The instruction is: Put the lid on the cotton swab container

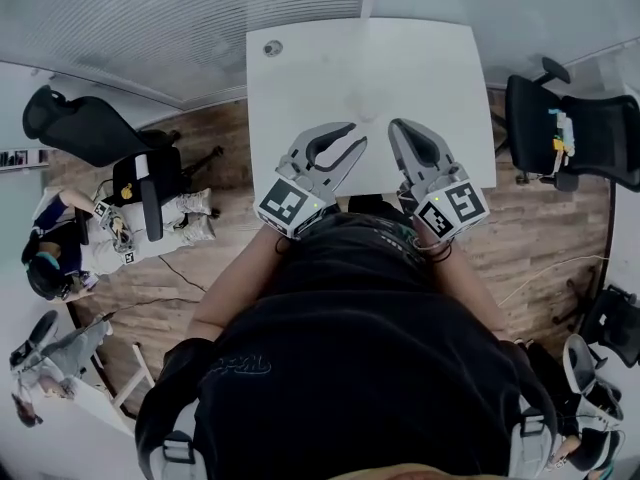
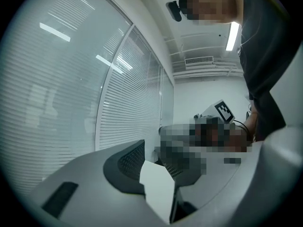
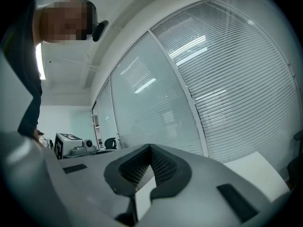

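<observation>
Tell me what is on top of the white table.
Only a small round disc near its far left corner shows on the table. The left gripper and right gripper hide part of its near edge.

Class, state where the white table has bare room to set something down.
White rectangular table: bare from the small round grey grommet to its right edge. Crowded only at the near edge, under left gripper and right gripper.

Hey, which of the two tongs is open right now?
The left tongs: the tips stand apart with nothing between them, while the right tongs are closed tip to tip.
</observation>
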{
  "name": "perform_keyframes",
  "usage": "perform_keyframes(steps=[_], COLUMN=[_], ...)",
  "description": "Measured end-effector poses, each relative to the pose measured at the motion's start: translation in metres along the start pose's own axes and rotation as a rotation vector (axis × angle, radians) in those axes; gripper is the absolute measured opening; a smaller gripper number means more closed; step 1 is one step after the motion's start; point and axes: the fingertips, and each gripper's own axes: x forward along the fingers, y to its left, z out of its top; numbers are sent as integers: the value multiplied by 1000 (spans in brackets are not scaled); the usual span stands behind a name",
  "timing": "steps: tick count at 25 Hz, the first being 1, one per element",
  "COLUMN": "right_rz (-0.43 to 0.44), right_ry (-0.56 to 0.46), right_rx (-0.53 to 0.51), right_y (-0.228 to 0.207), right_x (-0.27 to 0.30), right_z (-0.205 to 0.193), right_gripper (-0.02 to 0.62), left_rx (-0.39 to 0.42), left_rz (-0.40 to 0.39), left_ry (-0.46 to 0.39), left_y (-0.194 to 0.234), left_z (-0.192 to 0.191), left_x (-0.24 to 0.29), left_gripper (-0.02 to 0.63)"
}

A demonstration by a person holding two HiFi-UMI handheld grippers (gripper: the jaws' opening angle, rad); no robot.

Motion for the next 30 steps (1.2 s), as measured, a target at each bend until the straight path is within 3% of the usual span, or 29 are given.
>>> perform_keyframes(steps=[10,19,23,30], right_rz=[-2,-15,-15,-13], right_ry=[50,100,124,169], right_rx=[14,15,13,7], right_y=[-53,-101,-108,-112], right_x=[20,31,38,51], right_z=[-4,-14,-24,-41], right_gripper=[23,23,23,23], left_rx=[-95,-25,53,60], left_rz=[-71,-175,-225,-247], left_ry=[-11,48,104,182], left_y=[24,36,37,56], left_z=[-41,-112,-150,-209], left_x=[36,65,70,82], left_gripper=[238,345,353,365])
